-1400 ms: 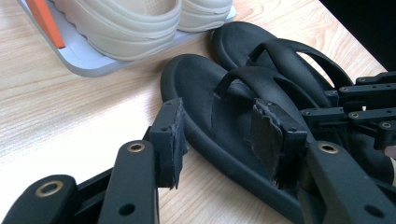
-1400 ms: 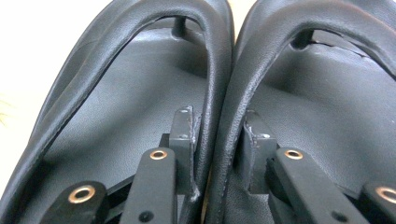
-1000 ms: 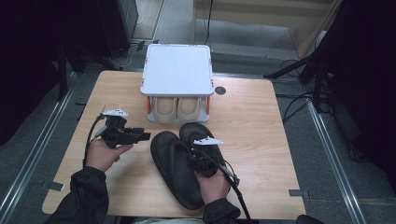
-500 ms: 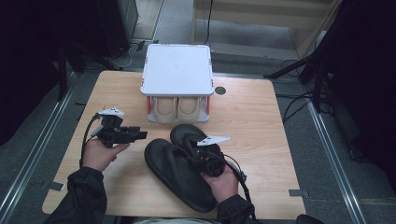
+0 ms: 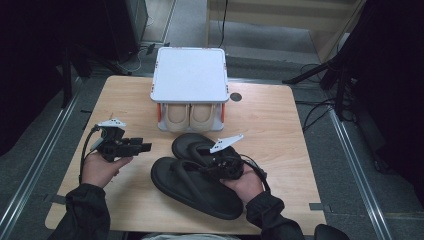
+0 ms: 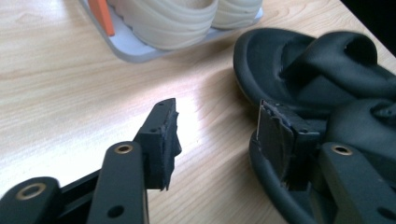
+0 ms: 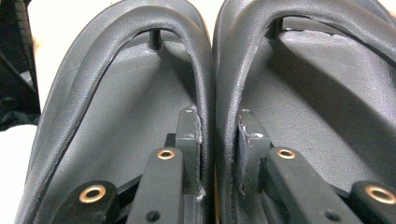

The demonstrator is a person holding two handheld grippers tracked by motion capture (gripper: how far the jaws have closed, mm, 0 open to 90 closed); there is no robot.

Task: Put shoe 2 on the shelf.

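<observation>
A pair of black flip-flops point(image 5: 192, 192) lies side by side on the wooden table point(image 5: 280, 125), toes toward the upper left. My right gripper point(image 5: 212, 167) is shut on them, its pads pinching the two adjoining inner straps point(image 7: 212, 70) together. In the right gripper view the left flip-flop point(image 7: 116, 98) and the right flip-flop point(image 7: 327, 93) flank the right gripper point(image 7: 218, 122). My left gripper point(image 5: 144, 146) hovers left of the pair. Its jaws have just been opening, and nothing sits between them. In the left gripper view the left gripper point(image 6: 217, 126) points at bare wood beside a flip-flop point(image 6: 327, 70).
A white-topped shoe rack point(image 5: 190, 75) with orange posts stands at the back middle, holding a pair of beige shoes point(image 5: 190, 117) underneath. A small dark hole point(image 5: 235, 96) marks the table right of it. Dark equipment and cables surround the table.
My right hand has shifted to the right and slightly up. The flip-flops have swung with it and lie more slanted, toes further left. The left hand has stayed in place.
</observation>
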